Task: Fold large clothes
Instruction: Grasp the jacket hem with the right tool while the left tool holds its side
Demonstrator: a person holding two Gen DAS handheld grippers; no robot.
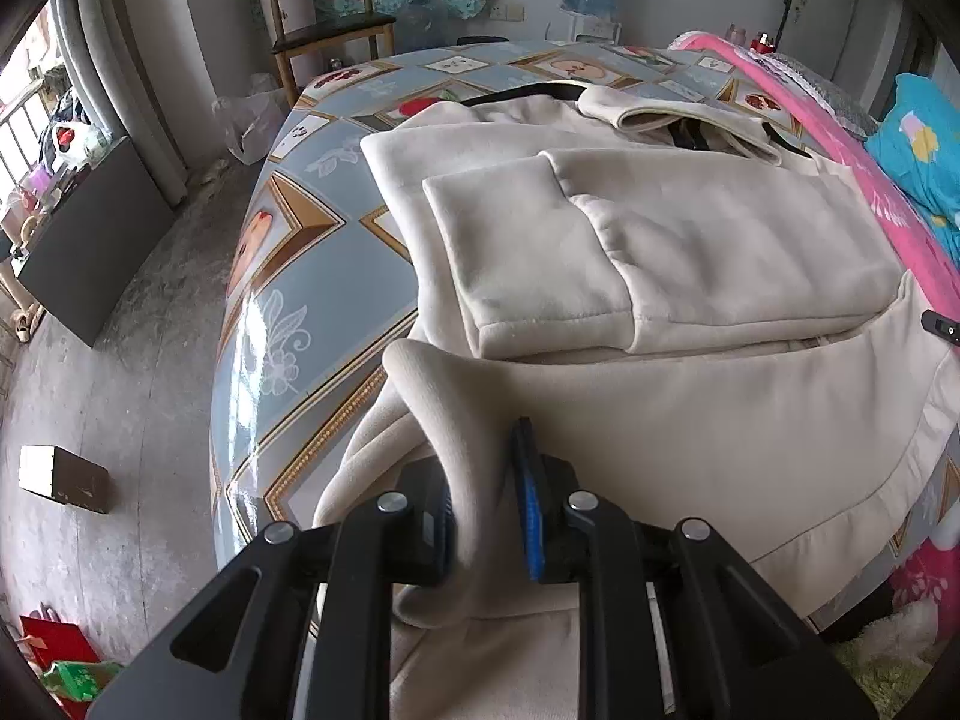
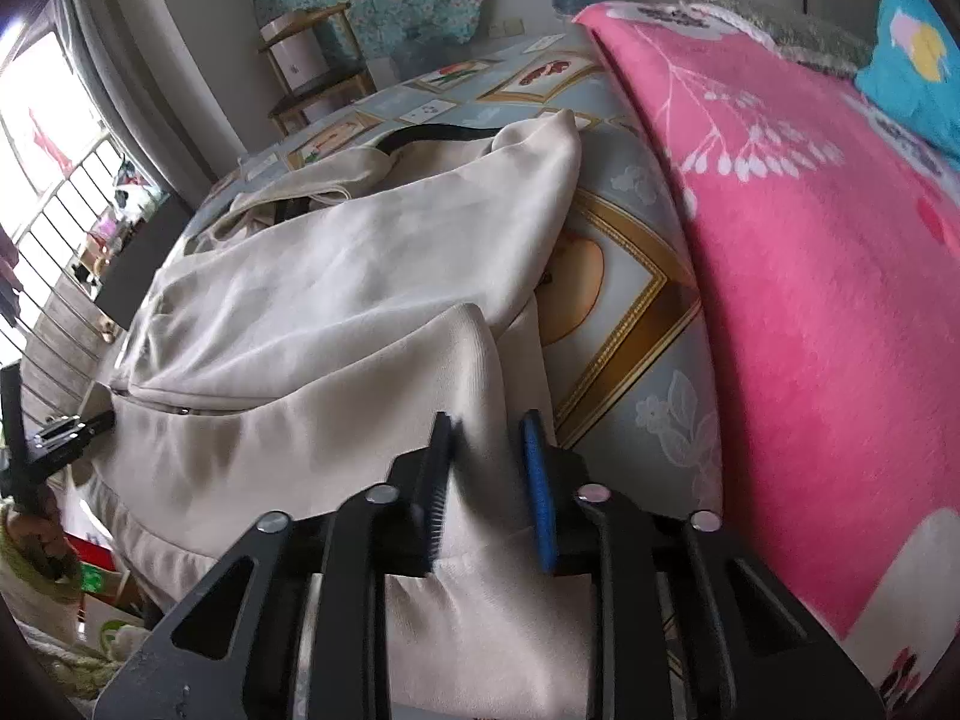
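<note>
Glossy, slick-looking oilcloth covers the desk [image 1: 282, 228], and that surface is the biggest worry: the cream fleece garment [image 1: 690, 396] lies spread over it with its sleeves already turned in across the chest, and its near hem hangs off the front edge. A hard pull could slide the whole coat rather than fold it, spoiling the sleeve folds.

Next in size, the pink blanket [image 2: 810, 252] lies close along the garment's right side. Cloth swung wide on that side could drag over it or snag.

The folded sleeves [image 1: 540, 252] lie loose on top; lifting the hem quickly might tip them open.

Smallest, the grips themselves. The left tongs [image 1: 486, 504] are narrowed on a thick rolled bunch of hem fabric, pads pressing it from both sides. The right tongs [image 2: 492, 480] are likewise pinched on a raised fold at the garment's near right corner. Each bite looks shallow, near the cloth's edge, so heavy fleece could slip out, and uneven lifting by the two hands would likely leave a crooked fold.
</note>
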